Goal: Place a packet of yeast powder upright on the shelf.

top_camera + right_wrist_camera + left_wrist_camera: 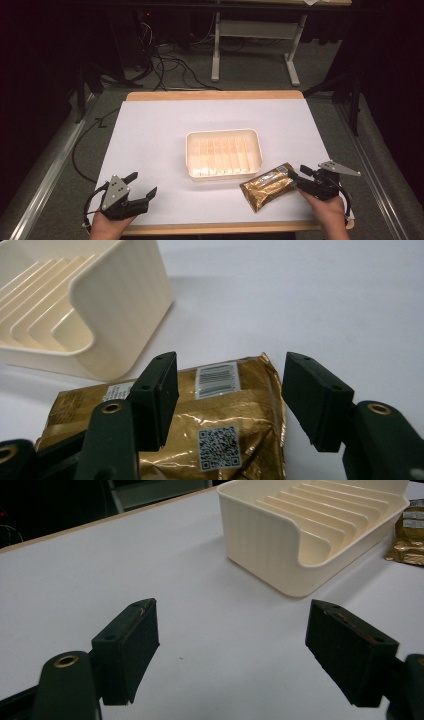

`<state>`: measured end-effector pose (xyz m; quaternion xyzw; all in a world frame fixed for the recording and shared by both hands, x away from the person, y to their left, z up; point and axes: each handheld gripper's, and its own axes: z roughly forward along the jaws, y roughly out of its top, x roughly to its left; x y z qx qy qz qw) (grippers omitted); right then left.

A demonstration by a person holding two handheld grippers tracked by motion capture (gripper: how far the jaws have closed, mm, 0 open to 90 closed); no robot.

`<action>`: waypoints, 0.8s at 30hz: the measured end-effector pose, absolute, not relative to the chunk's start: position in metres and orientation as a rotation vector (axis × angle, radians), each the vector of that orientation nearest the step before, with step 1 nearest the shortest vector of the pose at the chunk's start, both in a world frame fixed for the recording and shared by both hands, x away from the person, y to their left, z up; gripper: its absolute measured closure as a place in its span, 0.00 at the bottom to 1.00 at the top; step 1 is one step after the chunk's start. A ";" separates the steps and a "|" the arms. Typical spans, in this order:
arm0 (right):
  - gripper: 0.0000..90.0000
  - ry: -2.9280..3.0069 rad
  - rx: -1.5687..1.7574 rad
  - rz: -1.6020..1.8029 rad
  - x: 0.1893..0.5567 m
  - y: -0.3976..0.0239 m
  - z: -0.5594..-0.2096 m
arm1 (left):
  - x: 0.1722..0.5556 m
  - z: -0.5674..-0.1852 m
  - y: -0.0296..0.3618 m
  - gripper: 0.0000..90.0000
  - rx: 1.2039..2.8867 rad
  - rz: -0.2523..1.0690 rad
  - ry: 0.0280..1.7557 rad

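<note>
A shiny gold packet [269,186] is seen lower right; the right gripper [296,179] is held spread wide over it, the left gripper [142,184] spread wide lower left.

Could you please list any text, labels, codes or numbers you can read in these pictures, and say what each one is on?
No words or numbers can be read.
Gold pouch: white barcode label, digits too blurred.
Gold pouch: QR code label, a pattern, no letters.
Gold pouch: small white label, print too small.
Cream tray: no markings.

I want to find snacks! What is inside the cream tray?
The cream tray holds no snacks, just raised ribs across its floor. The gold packet lies outside, beside it. The tray's near wall hides a little floor.
</note>
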<state>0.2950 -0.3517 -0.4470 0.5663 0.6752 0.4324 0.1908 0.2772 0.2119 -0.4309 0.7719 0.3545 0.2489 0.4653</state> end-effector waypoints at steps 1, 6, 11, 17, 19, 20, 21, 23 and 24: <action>0.45 1.892 1.602 1.221 0.295 -0.354 -0.448 | 0.278 -0.431 0.211 0.24 1.900 0.608 0.869; 0.43 1.852 1.699 1.290 0.294 -0.366 -0.456 | 0.279 -0.432 0.208 0.24 1.914 0.605 0.856; 0.40 1.820 1.832 1.383 0.294 -0.380 -0.466 | 0.280 -0.432 0.206 0.24 1.921 0.602 0.847; 0.36 1.827 1.942 1.465 0.295 -0.383 -0.475 | 0.281 -0.433 0.204 0.24 1.927 0.600 0.841; 0.36 1.825 1.970 1.483 0.296 -0.383 -0.478 | 0.281 -0.433 0.204 0.24 1.927 0.599 0.840; 0.36 1.825 1.970 1.483 0.296 -0.383 -0.478 | 0.281 -0.433 0.204 0.24 1.928 0.598 0.839; 0.36 1.826 1.985 1.492 0.296 -0.384 -0.479 | 0.281 -0.433 0.204 0.24 1.928 0.598 0.839; 0.36 1.828 2.009 1.494 0.296 -0.384 -0.482 | 0.281 -0.433 0.204 0.24 1.928 0.596 0.838; 0.38 1.818 2.017 1.507 0.296 -0.385 -0.483 | 0.281 -0.433 0.204 0.24 1.928 0.596 0.837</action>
